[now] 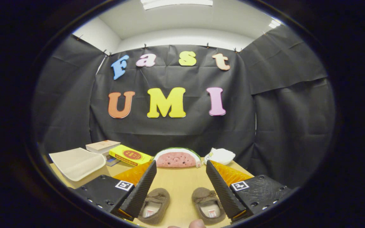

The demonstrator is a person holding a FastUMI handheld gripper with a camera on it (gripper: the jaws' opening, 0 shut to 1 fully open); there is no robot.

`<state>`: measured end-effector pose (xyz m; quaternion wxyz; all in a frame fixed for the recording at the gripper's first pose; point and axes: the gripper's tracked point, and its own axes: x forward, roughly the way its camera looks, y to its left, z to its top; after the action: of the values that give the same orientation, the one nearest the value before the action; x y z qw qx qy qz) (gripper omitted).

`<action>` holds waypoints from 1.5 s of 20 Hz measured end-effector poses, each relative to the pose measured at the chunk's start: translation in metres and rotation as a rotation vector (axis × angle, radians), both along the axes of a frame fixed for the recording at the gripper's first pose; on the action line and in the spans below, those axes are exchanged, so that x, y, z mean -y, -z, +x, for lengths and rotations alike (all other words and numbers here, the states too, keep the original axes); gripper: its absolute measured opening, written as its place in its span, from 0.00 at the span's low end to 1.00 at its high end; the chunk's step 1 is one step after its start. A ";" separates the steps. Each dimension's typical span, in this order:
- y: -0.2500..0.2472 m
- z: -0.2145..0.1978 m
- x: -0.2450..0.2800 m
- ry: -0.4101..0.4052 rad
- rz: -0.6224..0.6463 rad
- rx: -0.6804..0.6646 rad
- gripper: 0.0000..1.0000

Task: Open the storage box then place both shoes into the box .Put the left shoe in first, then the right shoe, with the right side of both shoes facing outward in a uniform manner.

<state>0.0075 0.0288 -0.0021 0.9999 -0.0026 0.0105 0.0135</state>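
Two small brown slipper-like shoes lie side by side on the wooden table, toes pointing away from me. One shoe (pixel 155 202) lies against the inner side of the left finger. The other shoe (pixel 206 205) lies against the inner side of the right finger. My gripper (pixel 181 164) hangs above them, open wide, with nothing between its fingers. A whitish translucent storage box (pixel 78 163) sits on the table's far left, beyond the left finger. I cannot tell whether its lid is closed.
Stacked books (pixel 102 146) and a yellow book (pixel 129 155) lie behind the box. A watermelon-slice plush (pixel 177 158) and a white soft toy (pixel 221 155) sit by the black cloth wall. A person's fingertip (pixel 197 224) shows at the near table (pixel 179 186) edge.
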 end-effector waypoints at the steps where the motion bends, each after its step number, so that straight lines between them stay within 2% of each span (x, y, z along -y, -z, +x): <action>1: -0.002 0.000 -0.003 -0.001 0.001 0.002 0.96; 24: 0.006 -0.003 -0.030 -0.029 -0.022 -0.021 0.96; 30: 0.021 0.000 -0.054 -0.080 0.002 -0.069 0.96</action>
<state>0.0077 0.0830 -0.0236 0.9975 -0.0018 0.0450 0.0536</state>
